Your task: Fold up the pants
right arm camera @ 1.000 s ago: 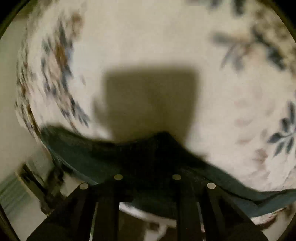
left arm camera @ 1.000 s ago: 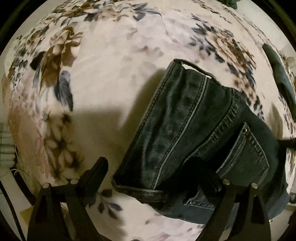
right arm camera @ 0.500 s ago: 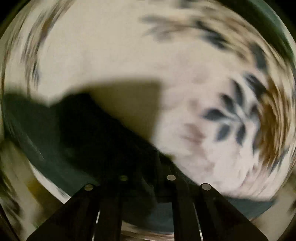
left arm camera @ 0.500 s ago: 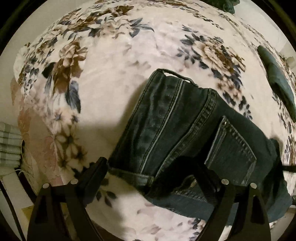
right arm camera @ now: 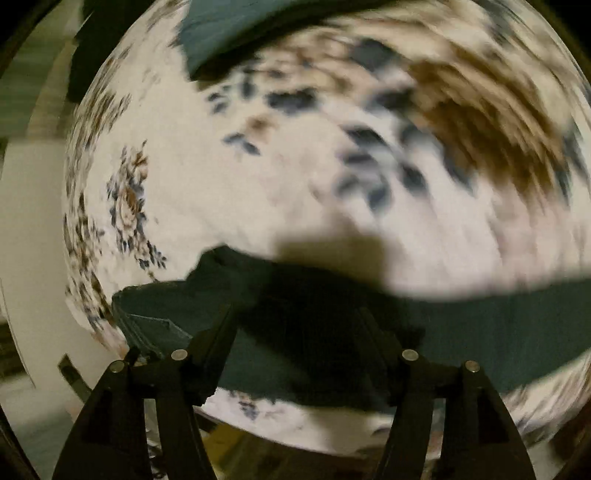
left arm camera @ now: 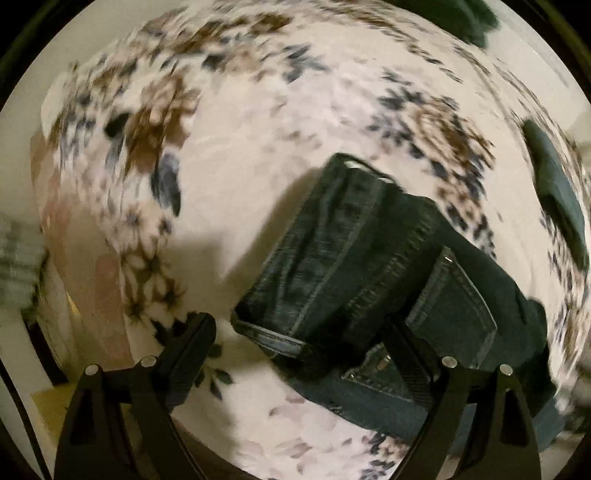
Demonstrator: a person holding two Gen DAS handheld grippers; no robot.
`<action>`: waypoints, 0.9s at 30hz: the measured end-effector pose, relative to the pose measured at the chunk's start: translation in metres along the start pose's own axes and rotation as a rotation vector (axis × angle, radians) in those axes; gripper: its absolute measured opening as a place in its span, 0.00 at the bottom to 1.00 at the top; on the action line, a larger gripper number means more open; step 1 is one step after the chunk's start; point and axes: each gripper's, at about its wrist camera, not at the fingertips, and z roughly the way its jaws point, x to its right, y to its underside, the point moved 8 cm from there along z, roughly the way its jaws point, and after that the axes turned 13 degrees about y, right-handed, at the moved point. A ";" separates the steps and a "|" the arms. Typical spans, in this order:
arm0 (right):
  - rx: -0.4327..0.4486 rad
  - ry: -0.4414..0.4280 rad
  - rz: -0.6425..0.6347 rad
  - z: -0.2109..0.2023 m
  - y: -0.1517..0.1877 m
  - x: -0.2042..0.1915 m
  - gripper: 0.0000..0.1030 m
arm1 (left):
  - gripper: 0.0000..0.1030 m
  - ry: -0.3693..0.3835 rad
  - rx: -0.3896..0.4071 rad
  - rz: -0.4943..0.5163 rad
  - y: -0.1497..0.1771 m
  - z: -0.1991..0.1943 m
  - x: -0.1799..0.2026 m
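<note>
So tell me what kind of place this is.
Probably a bedroom: dark jeans lie on a soft floral blanket that drops away like a bed's edge, with another dark garment beyond.

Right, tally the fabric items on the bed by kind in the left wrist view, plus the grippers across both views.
Denim jeans: 1
Dark green cloths, one at the right edge and one at the top edge: 2
Floral bedspread: 1
Grippers, left gripper and right gripper, both open: 2
Total: 6
</note>
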 end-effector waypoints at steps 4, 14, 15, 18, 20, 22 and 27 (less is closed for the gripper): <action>-0.145 -0.109 0.171 0.067 0.080 0.009 0.65 | 0.89 0.068 -0.041 -0.121 0.002 0.020 -0.016; -0.083 -0.100 0.393 0.129 0.127 0.002 0.01 | 0.12 0.194 0.083 -0.102 -0.005 0.012 -0.008; -0.059 -0.081 0.371 0.120 0.130 0.002 0.00 | 0.12 0.200 0.096 -0.109 -0.003 0.006 -0.009; -0.016 -0.064 0.340 0.094 0.139 0.009 0.00 | 0.11 0.211 0.124 -0.091 0.000 -0.019 -0.009; -0.016 -0.051 0.322 0.089 0.144 0.015 0.00 | 0.11 0.207 0.130 -0.084 0.004 -0.028 -0.012; -0.041 -0.035 0.301 0.090 0.145 0.024 0.00 | 0.11 0.184 0.112 -0.077 0.010 -0.024 -0.019; -0.164 -0.110 0.238 0.107 0.140 0.019 0.01 | 0.22 0.114 0.019 -0.081 0.013 0.024 -0.044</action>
